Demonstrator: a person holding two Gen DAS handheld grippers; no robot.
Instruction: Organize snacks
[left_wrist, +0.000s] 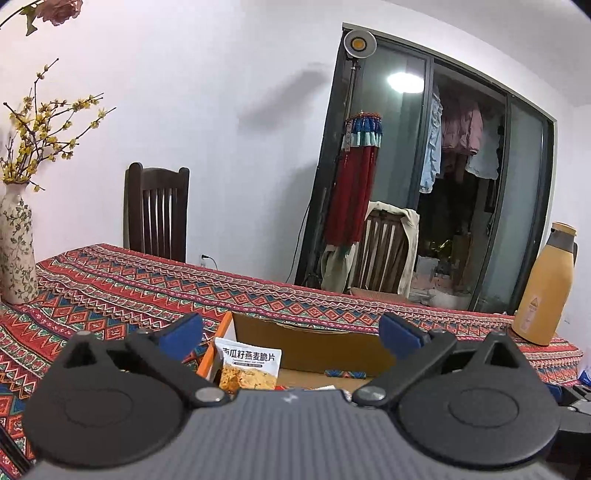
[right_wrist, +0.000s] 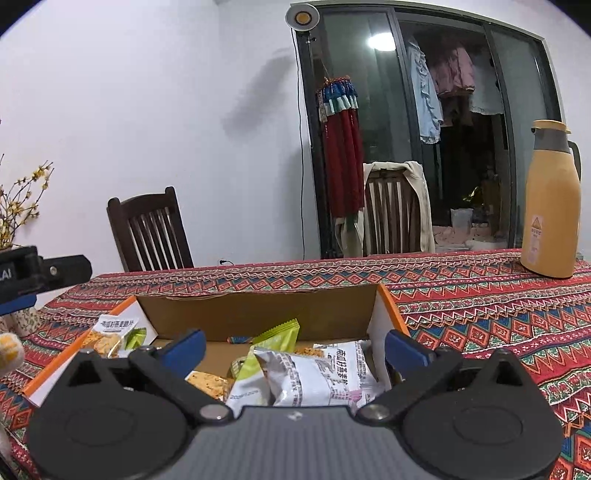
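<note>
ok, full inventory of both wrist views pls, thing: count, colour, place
cardboard box: 1, brown with orange rim, open, on the table ahead of both grippers
snack packets: several, white, green and silver, inside the box; exact count unclear
tablecloth: 1, red patterned, covers the table
thermos jug: 1, yellow with grey top, on the table, far right
vase: 1, floral cream, yellow-flowered branches, table's left end
chairs: 2, dark wood, behind the table; the right one has a cream garment draped on it
glass sliding door: 1, dark frame, clothes hanging behind
lamp: 1, round, on a stand by the door
left gripper: 1, black, blue pads, open, empty
right gripper: 1, same, open, empty, over the box
</note>
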